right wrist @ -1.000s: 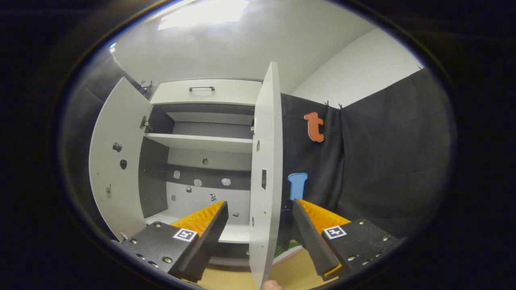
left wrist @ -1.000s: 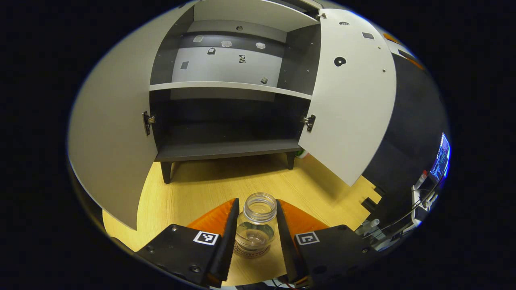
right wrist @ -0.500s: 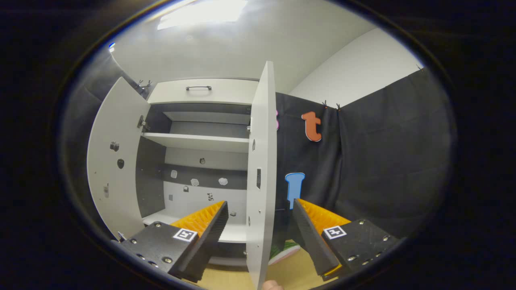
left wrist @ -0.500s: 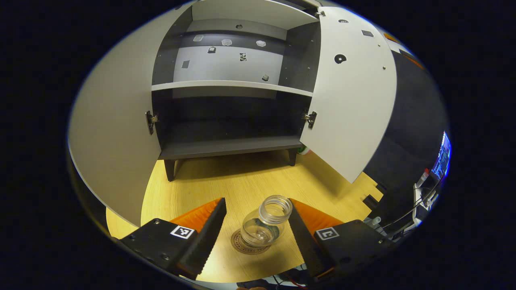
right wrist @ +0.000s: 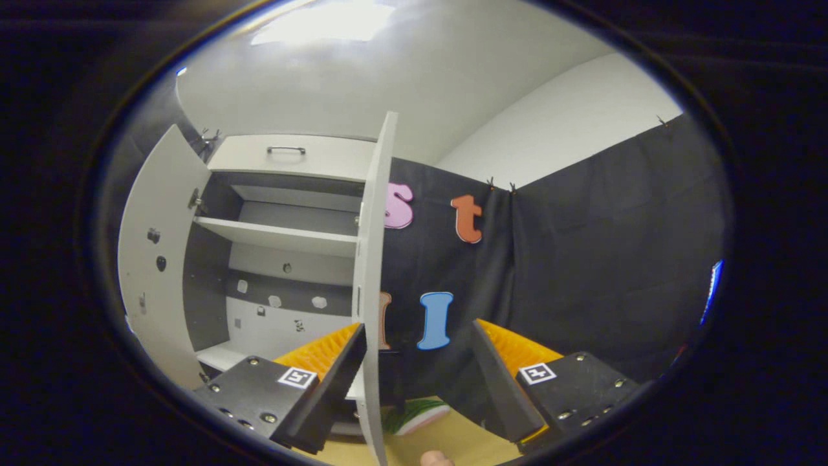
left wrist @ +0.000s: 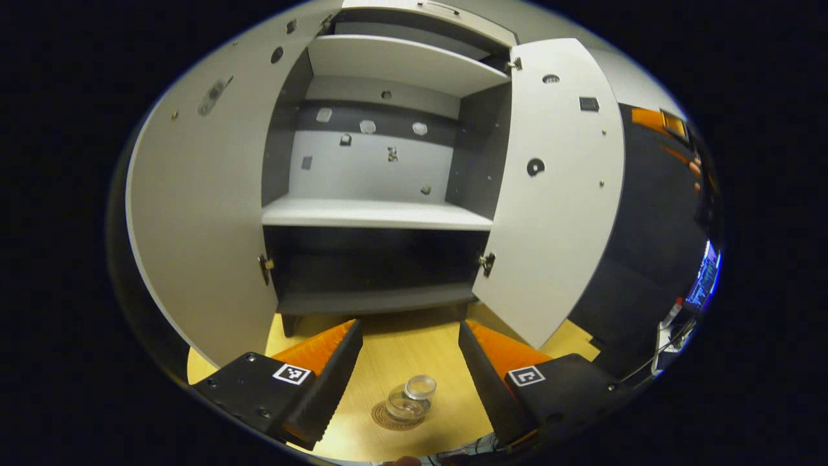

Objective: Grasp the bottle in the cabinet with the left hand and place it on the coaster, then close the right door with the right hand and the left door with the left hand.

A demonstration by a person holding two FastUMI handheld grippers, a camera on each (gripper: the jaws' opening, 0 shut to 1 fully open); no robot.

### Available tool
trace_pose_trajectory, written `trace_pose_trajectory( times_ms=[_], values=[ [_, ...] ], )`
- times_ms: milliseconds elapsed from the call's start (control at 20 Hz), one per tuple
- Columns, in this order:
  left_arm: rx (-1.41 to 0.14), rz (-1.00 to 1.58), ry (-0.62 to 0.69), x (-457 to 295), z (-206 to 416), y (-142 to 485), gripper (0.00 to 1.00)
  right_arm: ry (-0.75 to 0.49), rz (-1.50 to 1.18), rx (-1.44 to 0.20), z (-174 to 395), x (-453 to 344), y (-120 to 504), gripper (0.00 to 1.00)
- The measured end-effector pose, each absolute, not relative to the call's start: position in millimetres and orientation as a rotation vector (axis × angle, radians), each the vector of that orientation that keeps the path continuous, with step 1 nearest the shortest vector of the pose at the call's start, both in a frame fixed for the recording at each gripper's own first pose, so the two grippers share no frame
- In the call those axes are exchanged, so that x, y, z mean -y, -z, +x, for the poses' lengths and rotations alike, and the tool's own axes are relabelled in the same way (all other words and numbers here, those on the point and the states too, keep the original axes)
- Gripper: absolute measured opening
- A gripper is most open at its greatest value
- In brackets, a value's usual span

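A: Two doors left, so step one looks done. Bottle (left wrist: 410,402) sits on the coaster (left wrist: 396,415) on the table (left wrist: 414,349), below your left gripper (left wrist: 409,353), which hangs above it with fingers spread and nothing between them.

B: Bottle upright?

A: Looks a bit tilted through the fisheye, can't say for sure. It's apart from both fingers anyway.

B: Right side?

A: Your right gripper (right wrist: 414,362) is spread wide too, empty. Right door (right wrist: 370,285) shows edge-on just beside its left finger (touching or not, can't tell). So closing the right door is the step in hand, I'd say.

B: Next move?

A: You need a finger on the door's outer face, then a push round toward the cabinet (left wrist: 381,213). After that your left gripper has to come up to the left door (left wrist: 200,213), which stands wide open.
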State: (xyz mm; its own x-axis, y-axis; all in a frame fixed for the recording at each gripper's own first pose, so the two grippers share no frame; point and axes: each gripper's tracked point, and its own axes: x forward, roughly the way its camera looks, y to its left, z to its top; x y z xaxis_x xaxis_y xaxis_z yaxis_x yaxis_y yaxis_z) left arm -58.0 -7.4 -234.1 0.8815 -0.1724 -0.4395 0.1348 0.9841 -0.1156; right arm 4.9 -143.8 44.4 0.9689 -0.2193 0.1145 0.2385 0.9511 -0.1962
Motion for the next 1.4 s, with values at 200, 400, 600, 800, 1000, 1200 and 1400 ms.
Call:
trace_pose_trajectory(
  times_ms=[200,400,600,800,1000,1200,1400],
  values=[
    [-0.355,-0.107,0.102,-8,-36,160,0.95,0.262,-0.229,0.074,15,159,-37,0.98],
    [-0.286,-0.088,0.044,-28,-28,111,0.94,0.259,-0.248,0.049,26,161,-26,0.98],
    [-0.254,-0.087,0.008,-38,-33,91,0.94,0.227,-0.248,0.027,33,157,-19,0.97],
    [-0.262,-0.096,-0.024,-44,-42,90,0.94,0.161,-0.227,0.009,36,149,-16,0.99],
    [-0.255,-0.113,-0.059,-49,-53,86,0.94,0.061,-0.21,0.004,39,124,-12,0.93],
    [-0.249,-0.115,-0.087,-54,-61,83,0.94,-0.097,-0.156,-0.017,50,82,-1,0.93],
    [-0.235,-0.114,-0.146,-69,-72,80,0.95,-0.21,-0.103,-0.04,63,48,11,0.96]
  ],
)
